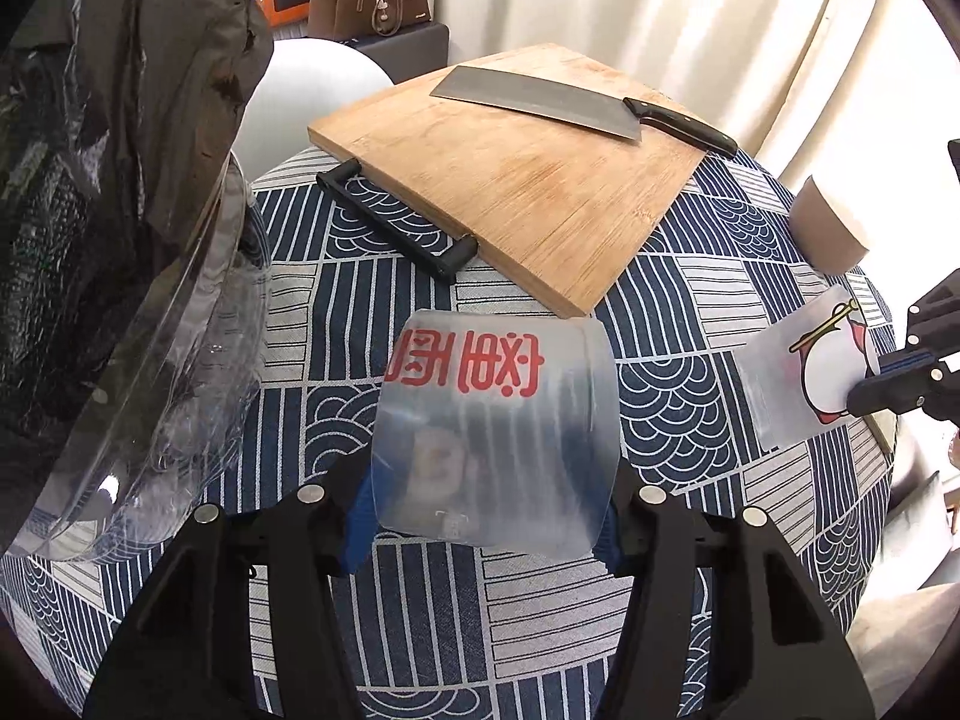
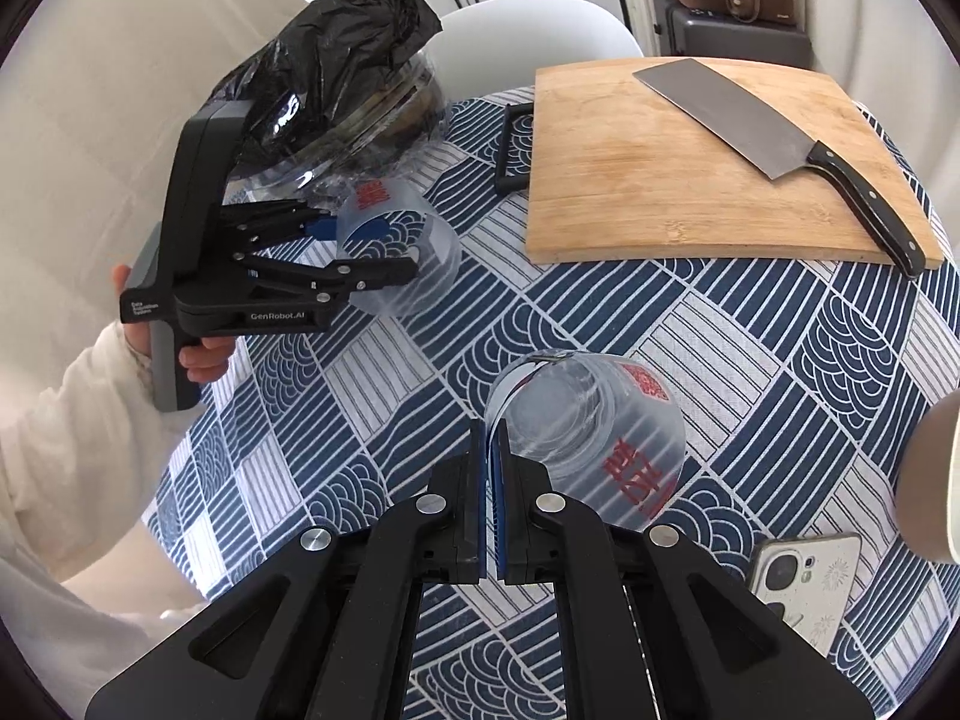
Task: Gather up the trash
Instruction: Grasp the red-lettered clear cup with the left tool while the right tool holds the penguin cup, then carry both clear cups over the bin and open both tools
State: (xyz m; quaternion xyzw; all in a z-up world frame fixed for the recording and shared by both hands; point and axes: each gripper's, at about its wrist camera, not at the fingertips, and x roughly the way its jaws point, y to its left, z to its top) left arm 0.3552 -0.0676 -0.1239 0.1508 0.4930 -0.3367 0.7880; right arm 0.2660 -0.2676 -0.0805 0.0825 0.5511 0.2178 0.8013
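A round table [image 1: 540,600] under a blue-and-white patterned cloth fills my left view, with pale curtains behind it. I take the wooden cutting board [image 1: 516,180] as my landmark: a cleaver [image 1: 540,99] lies flat on it, out of my way. On the near side of the board, my left gripper [image 1: 489,516] has a clear plastic cup with red print [image 1: 492,420] between its fingers, one pad on either side of its wall; the jaws look closed on it, so I judge it held. Left of the board stands a clear bowl lined with a black trash bag [image 1: 150,276], its mouth open beside my cup, likely the drop point. A brown paper cup [image 1: 828,228] sits right of the board.

In my right view the same cloth runs under everything. On the near side of the board [image 2: 690,180], my right gripper [image 2: 495,510] is pinched together on the rim of a second clear cup [image 2: 600,438], gripping the thin wall so it hangs tilted. A phone [image 2: 804,588] lies nearer still, at the table's edge; I judge it no trash. Left of the board, my other hand [image 2: 204,354] brings its cup beside the bagged bowl [image 2: 336,90].
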